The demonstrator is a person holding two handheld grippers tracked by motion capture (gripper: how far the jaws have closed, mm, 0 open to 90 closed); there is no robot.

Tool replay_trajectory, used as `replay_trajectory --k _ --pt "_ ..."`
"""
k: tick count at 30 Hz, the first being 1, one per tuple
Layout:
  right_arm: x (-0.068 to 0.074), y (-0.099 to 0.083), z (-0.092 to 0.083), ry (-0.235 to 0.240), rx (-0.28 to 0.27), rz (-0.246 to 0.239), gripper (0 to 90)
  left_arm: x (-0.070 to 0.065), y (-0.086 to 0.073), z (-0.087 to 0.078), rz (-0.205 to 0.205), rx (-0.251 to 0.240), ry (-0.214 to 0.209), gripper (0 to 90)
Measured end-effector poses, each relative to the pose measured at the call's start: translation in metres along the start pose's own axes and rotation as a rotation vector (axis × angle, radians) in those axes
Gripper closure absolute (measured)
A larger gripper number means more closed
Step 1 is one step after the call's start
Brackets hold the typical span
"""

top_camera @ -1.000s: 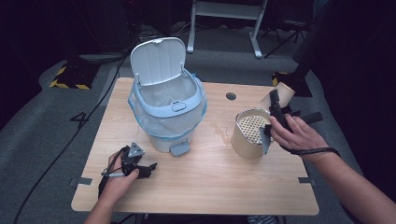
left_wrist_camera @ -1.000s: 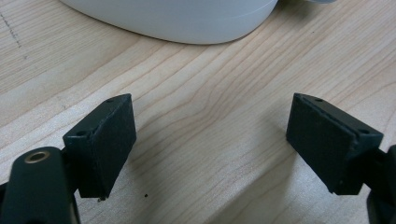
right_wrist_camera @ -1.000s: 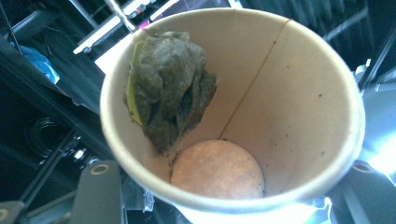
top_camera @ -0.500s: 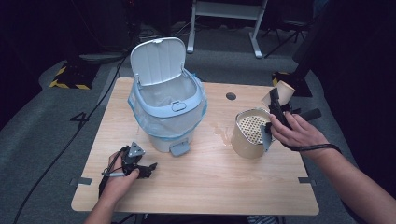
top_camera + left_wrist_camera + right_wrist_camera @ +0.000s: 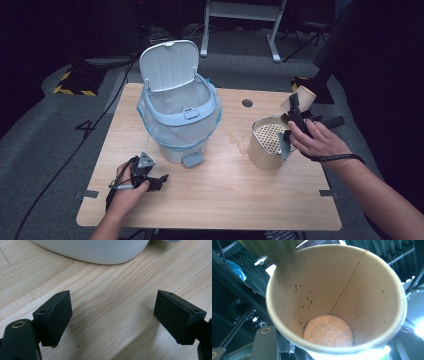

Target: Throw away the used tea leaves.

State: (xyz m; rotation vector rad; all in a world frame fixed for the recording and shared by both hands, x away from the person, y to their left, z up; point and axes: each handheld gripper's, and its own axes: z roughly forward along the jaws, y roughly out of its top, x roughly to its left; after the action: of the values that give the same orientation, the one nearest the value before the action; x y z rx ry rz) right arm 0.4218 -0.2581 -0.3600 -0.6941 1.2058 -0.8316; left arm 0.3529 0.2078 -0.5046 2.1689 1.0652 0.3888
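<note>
- The right gripper [image 5: 295, 116] is squeezing a paper cup [image 5: 299, 99], tipped over the strainer pot [image 5: 267, 142] at the table's [image 5: 240, 200] right.
- Squeeze harder and the cup may crush.
- Leftover bits could miss the pot.
- The left gripper [image 5: 150, 177] rests released, holding nothing, near the bin [image 5: 177, 117].

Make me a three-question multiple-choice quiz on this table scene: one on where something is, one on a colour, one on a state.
1. Where does the left gripper rest?
A. on the table in front of the bin
B. inside the bin
C. on the strainer can

2. What colour is the bin's raised lid?
A. red
B. white
C. black

3. How is the paper cup in the right gripper?
A. full of liquid
B. crushed flat
C. emptied, with specks inside

Answers: A, high view shows it there; B, lid looks white; C, right gripper view shows its bare bottom.
</note>
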Motion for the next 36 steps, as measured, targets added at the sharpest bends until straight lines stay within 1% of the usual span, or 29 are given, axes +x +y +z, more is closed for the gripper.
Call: replay_trajectory --k 2,5,8,10,11,12,14,16,17,18,19,20,22,24,25,26,28,30,33,34,36 --pt "-0.003 -0.002 -0.001 -0.017 0.01 0.014 37.8 0.0 0.0 0.0 0.0 0.0 0.0 15.5" --pt "-0.008 -0.003 -0.003 -0.021 0.001 0.031 37.6 0.0 0.0 0.0 0.001 0.0 0.0 15.5" --pt "-0.012 -0.002 -0.005 -0.028 -0.012 0.063 37.3 0.0 0.0 0.0 0.0 0.0 0.0 15.5" --pt "-0.013 -0.003 -0.006 -0.023 -0.029 0.087 36.8 0.0 0.0 0.0 0.001 0.0 0.0 15.5" --pt "-0.014 -0.005 -0.006 -0.014 -0.052 0.114 36.5 0.0 0.0 0.0 0.004 0.001 0.002 15.5" --pt "-0.015 -0.007 -0.007 -0.002 -0.076 0.156 36.2 0.0 0.0 0.0 0.003 0.001 0.001 15.5" --pt "-0.016 -0.011 -0.008 0.027 -0.087 0.234 35.9 0.0 0.0 0.0 0.002 0.0 0.001 15.5" --pt "-0.017 -0.019 -0.006 0.081 -0.126 0.353 35.6 0.0 0.0 0.0 -0.001 0.0 -0.002 15.5" --pt "-0.017 -0.027 -0.003 0.132 -0.156 0.456 35.3 0.0 0.0 0.0 -0.002 0.0 -0.002 15.5" --pt "-0.017 -0.027 -0.003 0.132 -0.156 0.456 35.3 0.0 0.0 0.0 -0.001 0.0 -0.002 15.5" --pt "-0.016 -0.032 -0.001 0.156 -0.173 0.514 35.2 0.0 0.0 0.0 -0.001 0.0 -0.002 15.5" --pt "-0.015 -0.037 0.001 0.188 -0.192 0.578 35.0 0.0 0.0 0.0 0.001 0.0 -0.004 15.4" --pt "-0.012 -0.048 0.007 0.261 -0.256 0.723 34.8 0.001 0.0 0.0 0.004 -0.001 -0.004 15.5" --pt "-0.009 -0.059 0.011 0.329 -0.301 0.861 34.6 0.001 0.0 0.0 0.003 -0.001 -0.004 15.4" --pt "-0.008 -0.065 0.014 0.359 -0.336 0.936 34.6 0.001 0.0 0.0 0.004 0.0 -0.004 15.4" --pt "-0.006 -0.07 0.016 0.397 -0.363 1.025 34.5 0.001 0.0 0.0 0.003 -0.001 -0.005 15.4" --pt "0.0 -0.08 0.019 0.477 -0.4 1.201 34.5 0.001 0.0 0.0 0.003 -0.001 -0.004 15.4" --pt "0.006 -0.088 0.023 0.556 -0.462 1.373 34.4 0.001 0.0 0.0 0.002 -0.002 -0.004 15.4" --pt "0.016 -0.097 0.03 0.681 -0.556 1.601 34.1 0.001 0.0 0.0 0.003 -0.001 -0.004 15.4" --pt "0.019 -0.099 0.032 0.734 -0.594 1.676 33.9 0.001 0.0 0.0 0.003 -0.001 -0.004 15.4" --pt "0.027 -0.101 0.037 0.848 -0.675 1.806 33.7 0.001 0.0 0.0 0.002 -0.001 -0.004 15.4"
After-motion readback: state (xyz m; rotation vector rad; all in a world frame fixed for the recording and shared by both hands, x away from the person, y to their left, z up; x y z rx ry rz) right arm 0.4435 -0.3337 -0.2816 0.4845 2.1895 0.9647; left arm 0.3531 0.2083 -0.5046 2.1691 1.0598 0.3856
